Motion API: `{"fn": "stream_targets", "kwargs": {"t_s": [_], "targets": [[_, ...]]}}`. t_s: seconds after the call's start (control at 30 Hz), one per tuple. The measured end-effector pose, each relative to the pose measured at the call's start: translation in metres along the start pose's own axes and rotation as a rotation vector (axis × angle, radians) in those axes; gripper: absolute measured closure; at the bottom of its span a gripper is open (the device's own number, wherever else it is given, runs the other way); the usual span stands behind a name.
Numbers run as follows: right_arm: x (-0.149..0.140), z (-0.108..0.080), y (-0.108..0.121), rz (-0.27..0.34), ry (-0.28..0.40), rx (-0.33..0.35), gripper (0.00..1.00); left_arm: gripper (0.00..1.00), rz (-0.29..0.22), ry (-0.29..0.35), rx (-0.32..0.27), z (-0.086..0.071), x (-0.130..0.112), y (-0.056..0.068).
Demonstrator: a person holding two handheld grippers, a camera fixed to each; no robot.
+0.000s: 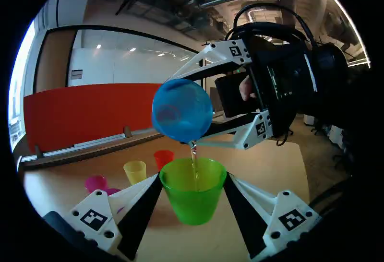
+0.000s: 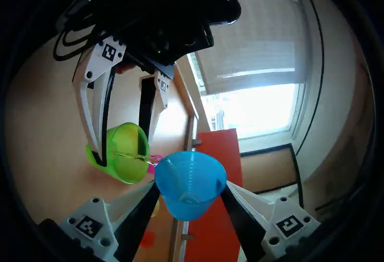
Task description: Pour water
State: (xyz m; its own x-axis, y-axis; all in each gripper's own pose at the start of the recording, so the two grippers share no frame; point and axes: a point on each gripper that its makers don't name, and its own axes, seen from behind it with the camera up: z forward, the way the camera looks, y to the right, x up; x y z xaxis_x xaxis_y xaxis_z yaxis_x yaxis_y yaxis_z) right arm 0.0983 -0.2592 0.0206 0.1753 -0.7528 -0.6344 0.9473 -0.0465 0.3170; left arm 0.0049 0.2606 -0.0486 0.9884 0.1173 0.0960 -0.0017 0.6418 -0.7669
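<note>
Blue cup [image 1: 182,111] above green cup [image 1: 193,195]

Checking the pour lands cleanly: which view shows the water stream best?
The left gripper view: the stream falls from the tilted blue cup into the green cup. In the right gripper view it is a faint line across that cup's mouth.

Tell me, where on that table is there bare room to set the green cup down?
In the left gripper view, the table is bare right of the green cup, out to its far edge. Left of the cup it is crowded: a yellow cup, a red cup and a pink cup stand close together.
</note>
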Motion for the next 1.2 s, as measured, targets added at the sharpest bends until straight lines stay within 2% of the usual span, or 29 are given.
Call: {"fn": "stream_targets", "kwargs": {"t_s": [1.2], "targets": [[0.0068,-0.0082,-0.0005,-0.108,-0.021,-0.029,0.10,0.12,0.010,0.000,0.000,0.0025,0.0015,-0.0002]]}}
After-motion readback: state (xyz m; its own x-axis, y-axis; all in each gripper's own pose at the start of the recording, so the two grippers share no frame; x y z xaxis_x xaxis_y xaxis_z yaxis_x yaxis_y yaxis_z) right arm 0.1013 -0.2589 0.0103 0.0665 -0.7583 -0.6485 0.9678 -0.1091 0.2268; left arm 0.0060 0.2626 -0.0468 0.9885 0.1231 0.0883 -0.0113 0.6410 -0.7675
